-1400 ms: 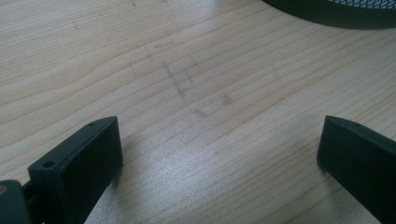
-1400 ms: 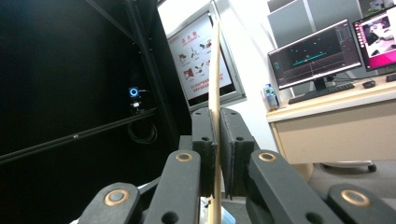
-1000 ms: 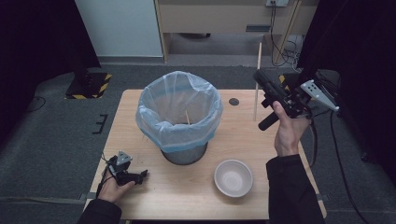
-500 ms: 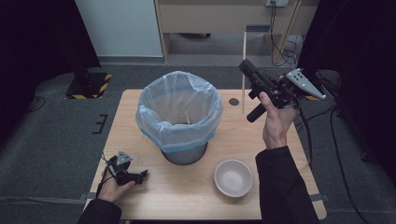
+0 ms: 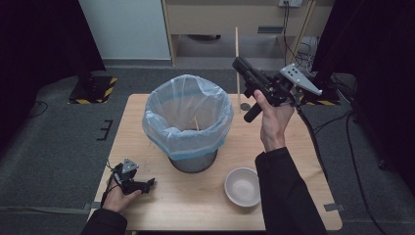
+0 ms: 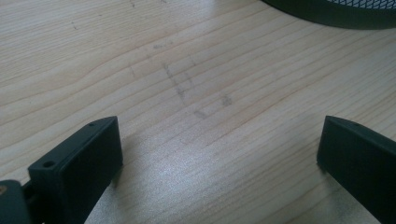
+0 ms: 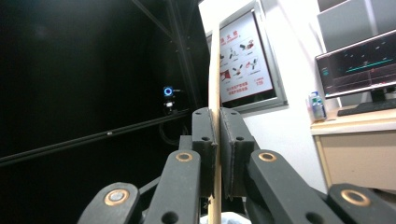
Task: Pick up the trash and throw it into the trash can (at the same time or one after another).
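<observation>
A thin wooden stick [image 5: 237, 41] stands upright, pinched by my right gripper [image 5: 240, 63], which is raised above the table to the right of the bin's rim. In the right gripper view the stick [image 7: 214, 60] runs straight up between the two pads of the shut gripper [image 7: 217, 116]. The mesh bin [image 5: 188, 156], lined with a pale blue bag, stands mid-table with another stick [image 5: 196, 123] inside it. My left gripper [image 5: 147, 183] lies on the table at the front left, and its jaws [image 6: 219, 135] are wide apart over bare wood.
A white bowl [image 5: 242, 187] sits near the front edge, under my right forearm. A small dark disc [image 5: 245, 106] lies on the wooden table [image 5: 303, 156] behind the bin's right side. A cabinet and cables stand beyond the far edge.
My right hand has carried the stick leftward and up, closer to the bin. The left hand and gripper have stayed where they were.
</observation>
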`<state>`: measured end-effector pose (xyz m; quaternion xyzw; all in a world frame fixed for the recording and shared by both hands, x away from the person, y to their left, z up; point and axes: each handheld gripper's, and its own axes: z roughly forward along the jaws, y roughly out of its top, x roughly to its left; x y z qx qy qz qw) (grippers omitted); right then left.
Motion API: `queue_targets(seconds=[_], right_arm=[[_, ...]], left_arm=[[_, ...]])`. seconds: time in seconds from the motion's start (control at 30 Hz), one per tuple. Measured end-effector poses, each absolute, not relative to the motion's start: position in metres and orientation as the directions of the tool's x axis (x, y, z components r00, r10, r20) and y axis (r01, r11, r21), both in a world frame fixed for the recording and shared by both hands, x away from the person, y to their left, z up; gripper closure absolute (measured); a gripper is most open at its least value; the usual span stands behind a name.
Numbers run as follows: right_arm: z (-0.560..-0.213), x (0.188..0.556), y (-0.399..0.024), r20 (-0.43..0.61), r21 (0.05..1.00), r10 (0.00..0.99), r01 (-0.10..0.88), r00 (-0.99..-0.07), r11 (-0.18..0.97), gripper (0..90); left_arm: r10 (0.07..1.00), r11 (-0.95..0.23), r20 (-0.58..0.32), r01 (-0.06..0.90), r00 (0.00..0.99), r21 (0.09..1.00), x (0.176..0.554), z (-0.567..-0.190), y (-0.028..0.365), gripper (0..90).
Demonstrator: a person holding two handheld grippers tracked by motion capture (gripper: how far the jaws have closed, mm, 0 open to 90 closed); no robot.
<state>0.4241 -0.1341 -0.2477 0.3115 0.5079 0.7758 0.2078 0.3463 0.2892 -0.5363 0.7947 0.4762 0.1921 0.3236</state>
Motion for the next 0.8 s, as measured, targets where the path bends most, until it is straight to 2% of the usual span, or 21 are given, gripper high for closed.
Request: queue_targets(seconds=[0.43,0.8], right_arm=[[-0.248,0.437,-0.093,0.269,0.922,0.619,0.012,-0.738,-0.387,85.8],[-0.258,0.452,-0.062,0.259,0.941,0.641,0.039,-0.722,-0.336,85.3]], left_arm=[[0.881,-0.337,-0.003,0.632,0.474,0.698,0.346,-0.536,0.289,0.0],[0.88,-0.338,-0.003,0.632,0.474,0.698,0.346,-0.536,0.289,0.0]])
